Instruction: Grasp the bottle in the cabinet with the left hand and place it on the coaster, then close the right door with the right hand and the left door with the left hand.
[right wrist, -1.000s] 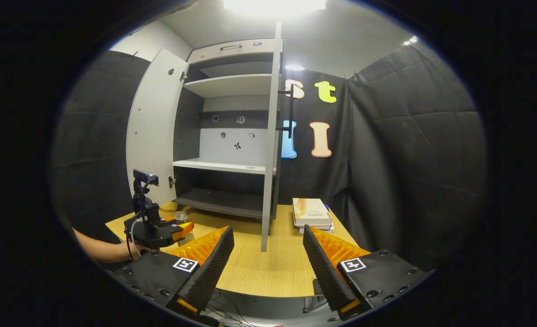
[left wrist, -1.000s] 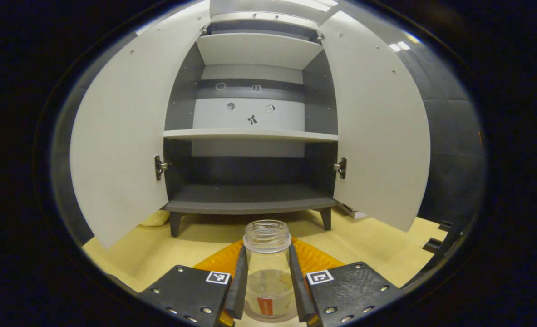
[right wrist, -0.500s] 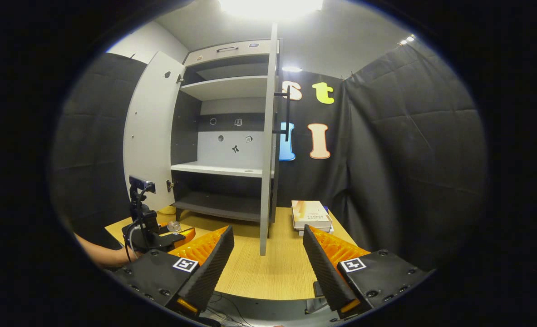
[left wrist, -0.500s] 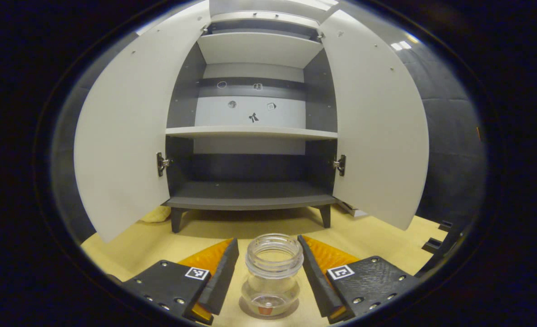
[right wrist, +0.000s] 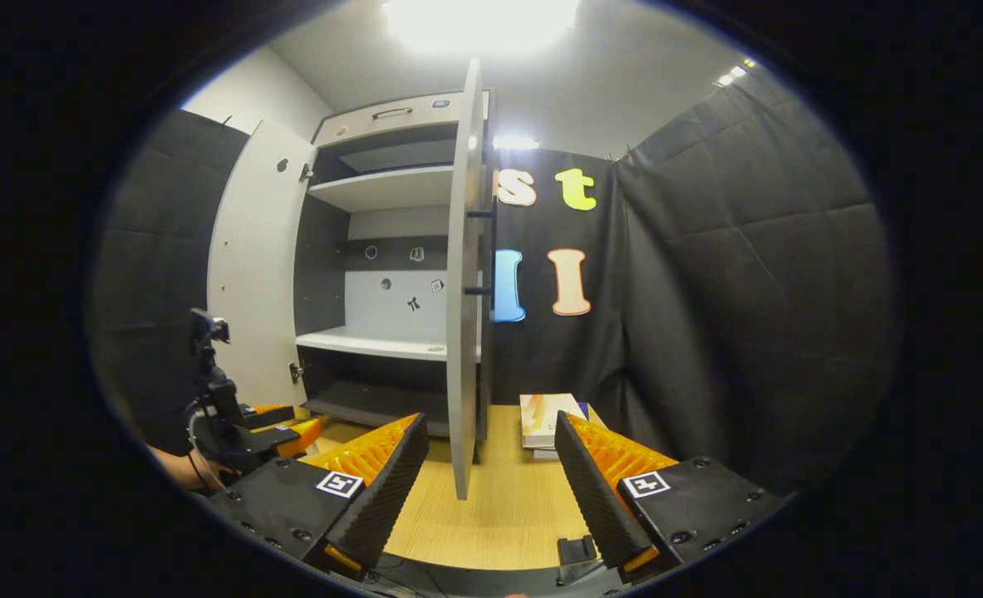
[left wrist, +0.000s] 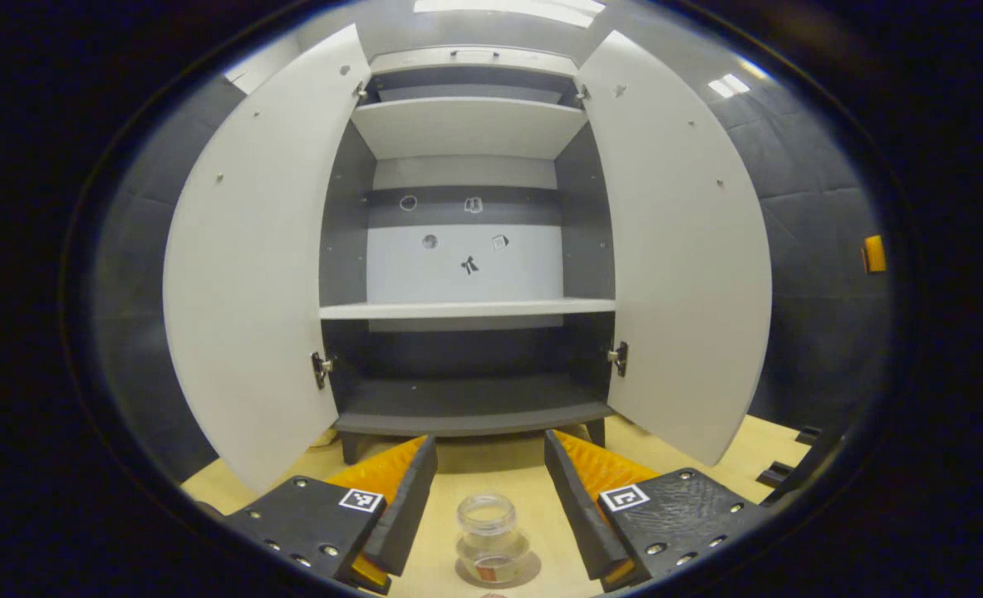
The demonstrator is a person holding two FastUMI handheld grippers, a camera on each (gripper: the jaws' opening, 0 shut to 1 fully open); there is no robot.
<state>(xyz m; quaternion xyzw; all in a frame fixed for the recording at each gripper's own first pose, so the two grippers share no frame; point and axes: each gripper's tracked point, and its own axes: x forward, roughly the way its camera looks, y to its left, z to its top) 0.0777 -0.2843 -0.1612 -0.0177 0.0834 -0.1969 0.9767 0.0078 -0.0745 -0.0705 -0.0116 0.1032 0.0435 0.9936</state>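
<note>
Both fingers of the left gripper [left wrist: 489,490] stand wide apart in the left gripper view, with nothing between them but open air; the bottle [left wrist: 489,538] sits lower in that view, in the gap between the two fingers and touching neither. It is a clear, uncapped bottle, upright on a round coaster [left wrist: 498,571] whose edge shows as a dark ring around its base, and both rest on the pale wooden surface [left wrist: 491,473] in front of the cabinet [left wrist: 466,249]. The cabinet stands on short dark legs with its left door [left wrist: 250,274] and right door [left wrist: 674,257] both swung fully open, baring a white middle shelf [left wrist: 466,309], a dark bottom shelf and a few small stickers on the back panel. In the right gripper view, the right gripper [right wrist: 491,465] is likewise spread wide and holds nothing; it points at the cabinet from the side, so the right door [right wrist: 462,282] shows nearly edge-on with its dark handle [right wrist: 483,249] facing the booth wall. A stack of books [right wrist: 545,415] lies on the surface just beyond that door, and at the left the other gripper [right wrist: 279,425] shows, held by a hand [right wrist: 177,467] low over the surface before the open cabinet.
</note>
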